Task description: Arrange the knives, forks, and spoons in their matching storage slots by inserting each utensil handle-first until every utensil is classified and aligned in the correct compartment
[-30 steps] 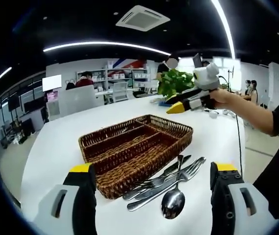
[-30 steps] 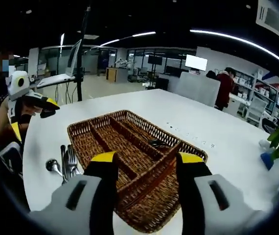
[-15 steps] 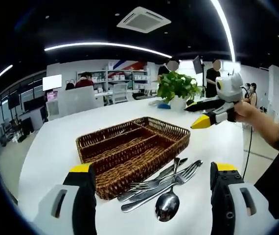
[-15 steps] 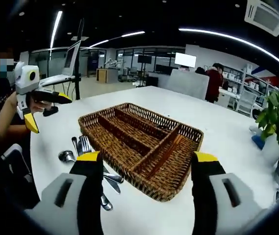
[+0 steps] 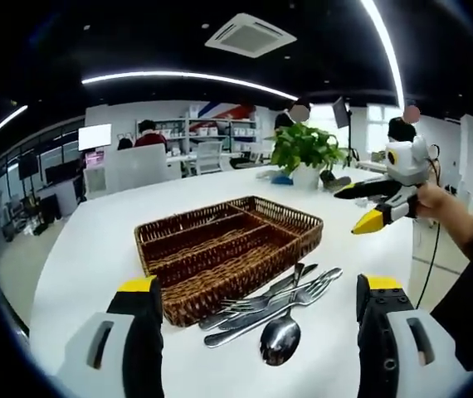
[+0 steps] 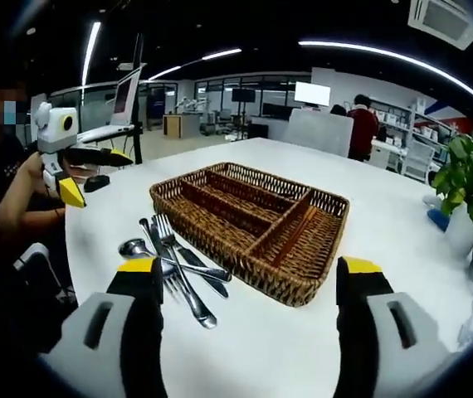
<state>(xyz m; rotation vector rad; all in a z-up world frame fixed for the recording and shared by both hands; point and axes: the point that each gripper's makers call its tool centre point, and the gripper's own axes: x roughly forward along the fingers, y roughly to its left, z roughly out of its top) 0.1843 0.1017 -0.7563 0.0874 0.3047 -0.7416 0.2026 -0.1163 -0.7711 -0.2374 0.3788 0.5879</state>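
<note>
White table [image 5: 95,240] [image 6: 402,224]: long, rounded top; carries everything listed below.

Wicker cutlery basket [image 5: 224,249] [image 6: 253,217]: brown, rectangular, lying flat near the table's middle. Dividers form long slots plus a cross slot at one end. All compartments look empty, though their floors are dim.

Potted plant [image 5: 303,149] [image 6: 469,186]: green leaves, white pot, standing well beyond the basket toward the table's far end.

Left gripper [image 5: 260,311] [image 6: 83,176]: yellow-tipped jaws spread wide, nothing between them, hovering over the cutlery pile. In the right gripper view it is held in a hand [image 6: 33,174] off the table edge.

Right gripper [image 6: 249,286] [image 5: 361,206]: jaws spread wide, empty, above the table just short of the basket.

Cutlery pile [image 5: 270,307] [image 6: 174,265]: loose on the table, just beside the basket's long wall, pieces overlapping.
- Spoon [image 5: 278,340] [image 6: 133,247], bowl outermost.
- Forks [image 5: 241,308] [image 6: 166,228].
- Knife [image 6: 205,283].
</note>
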